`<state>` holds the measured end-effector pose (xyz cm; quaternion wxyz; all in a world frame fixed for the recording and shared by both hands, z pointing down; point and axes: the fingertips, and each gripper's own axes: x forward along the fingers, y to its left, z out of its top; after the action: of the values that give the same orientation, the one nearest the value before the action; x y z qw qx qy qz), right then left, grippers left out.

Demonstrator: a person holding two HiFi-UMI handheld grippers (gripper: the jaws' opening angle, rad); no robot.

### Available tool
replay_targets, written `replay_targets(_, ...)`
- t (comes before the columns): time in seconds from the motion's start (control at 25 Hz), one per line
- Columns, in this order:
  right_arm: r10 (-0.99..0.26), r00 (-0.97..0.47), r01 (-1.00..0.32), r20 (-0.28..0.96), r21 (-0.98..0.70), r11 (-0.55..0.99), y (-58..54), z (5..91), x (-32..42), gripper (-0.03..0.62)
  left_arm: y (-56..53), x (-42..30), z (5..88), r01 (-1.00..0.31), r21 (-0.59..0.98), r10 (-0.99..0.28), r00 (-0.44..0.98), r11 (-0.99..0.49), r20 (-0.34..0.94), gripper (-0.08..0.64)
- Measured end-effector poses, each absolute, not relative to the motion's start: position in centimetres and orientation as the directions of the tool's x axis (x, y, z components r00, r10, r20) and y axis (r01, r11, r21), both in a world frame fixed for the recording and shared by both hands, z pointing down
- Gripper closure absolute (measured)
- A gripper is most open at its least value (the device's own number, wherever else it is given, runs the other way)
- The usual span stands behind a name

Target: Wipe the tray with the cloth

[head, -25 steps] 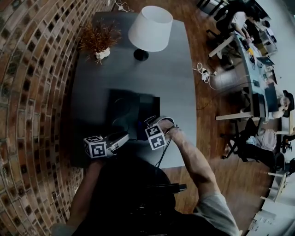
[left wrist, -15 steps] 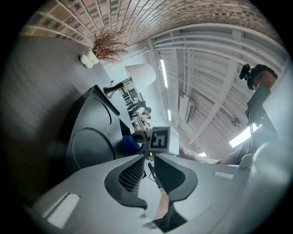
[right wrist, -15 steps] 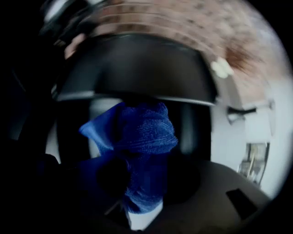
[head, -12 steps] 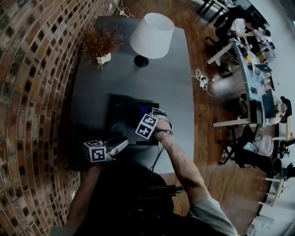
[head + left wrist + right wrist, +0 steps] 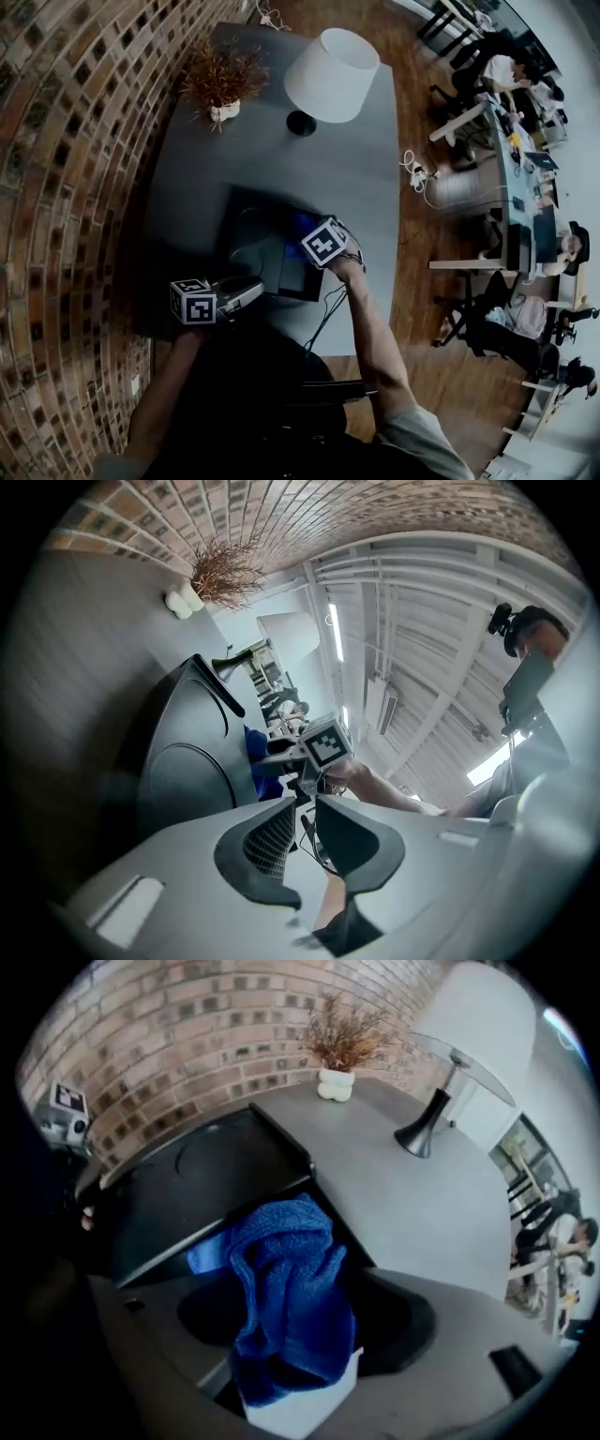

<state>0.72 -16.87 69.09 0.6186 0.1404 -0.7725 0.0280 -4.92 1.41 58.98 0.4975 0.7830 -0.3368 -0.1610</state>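
A black tray (image 5: 253, 225) lies on the grey table. A crumpled blue cloth (image 5: 302, 225) rests at the tray's right side. My right gripper (image 5: 319, 239) points steeply down over it. In the right gripper view the cloth (image 5: 286, 1279) drapes loosely between the jaws of the right gripper (image 5: 305, 1321). Those jaws have just been opening and now stand wide apart. My left gripper (image 5: 255, 287) is level at the tray's near-left corner. In its own view the left gripper (image 5: 306, 808) is shut with nothing between the jaws, and the tray (image 5: 187, 761) lies to their left.
A white-shaded lamp (image 5: 333, 70) and a dried plant in a white pot (image 5: 220, 89) stand at the far end of the table. A brick wall (image 5: 66, 141) runs along the left. A thin cable (image 5: 328, 309) hangs over the table's near edge. People sit at desks far right.
My right gripper has moved from the tray's near edge to over its right side and has rolled, its marker cube turning. The left gripper has kept still.
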Motion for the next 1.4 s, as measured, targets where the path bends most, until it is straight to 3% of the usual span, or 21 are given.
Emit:
replay_targets(0.08,-0.111,-0.280,-0.338,0.953,0.011,0.941,-17.1,68.0,1.2,0.193,1.3,-5.0,59.0,-0.368,0.887,-0.687,0.722,-0.281,0.082,0.508)
replay_targets(0.2,-0.041,-0.455,-0.500,0.889,-0.217,0.839,-17.7,66.3,0.9,0.190,1.4,-5.1,59.0,-0.361,0.891,-0.688,0.721,-0.277,0.079,0.508)
replay_targets(0.32,-0.065,-0.480,-0.610,0.875,-0.279,0.741,-17.5,67.4,-0.1,0.193,1.5,-5.1,59.0,-0.352,0.896,-0.691,0.719,-0.272,0.072,0.512)
replay_targets(0.44,-0.130,-0.402,-0.690,0.906,-0.207,0.694,-17.4,69.5,-1.3,0.289,1.3,-5.0,58.8,-0.348,0.895,-0.697,0.715,-0.279,0.060,0.516)
replay_targets(0.48,-0.151,-0.388,-0.690,0.909,-0.179,0.701,-17.5,69.8,-1.9,0.348,1.3,-5.0,58.7,-0.347,0.895,-0.698,0.714,-0.282,0.057,0.517)
replay_targets(0.52,-0.172,-0.369,-0.670,0.913,-0.133,0.730,-17.6,70.1,-2.4,0.362,1.2,-5.0,58.7,-0.348,0.893,-0.698,0.714,-0.284,0.056,0.517)
replay_targets(0.68,-0.299,-0.095,-0.394,0.950,0.240,0.887,-17.8,70.1,-0.7,0.414,1.4,-5.0,58.9,-0.350,0.891,-0.690,0.721,-0.289,0.060,0.517)
replay_targets(0.8,-0.395,-0.029,-0.218,0.918,0.379,0.899,-17.8,69.8,-0.6,0.420,1.5,-4.9,58.8,-0.350,0.890,-0.685,0.726,-0.293,0.060,0.517)
replay_targets(0.96,-0.423,0.003,0.005,0.906,0.423,0.906,-17.6,70.3,-1.7,0.422,1.6,-5.0,59.0,-0.355,0.887,-0.683,0.728,-0.294,0.065,0.517)
replay_targets(1.12,-0.229,0.146,0.145,0.962,0.208,0.967,-15.0,70.7,-0.3,0.426,1.4,-5.0,59.0,-0.351,0.890,-0.682,0.729,-0.292,0.064,0.517)
replay_targets(1.16,-0.237,0.155,0.184,0.959,0.207,0.961,-15.0,70.2,-0.5,0.426,1.4,-5.0,59.0,-0.351,0.889,-0.683,0.728,-0.294,0.062,0.517)
replay_targets(1.28,-0.434,0.175,0.343,0.884,0.358,0.869,-17.5,69.9,-0.6,0.426,1.3,-4.9,59.0,-0.353,0.889,-0.687,0.724,-0.293,0.060,0.517)
replay_targets(1.4,-0.421,0.256,0.495,0.870,0.256,0.830,-15.7,71.5,1.0,0.426,1.2,-4.8,59.0,-0.356,0.886,-0.686,0.725,-0.296,0.062,0.517)
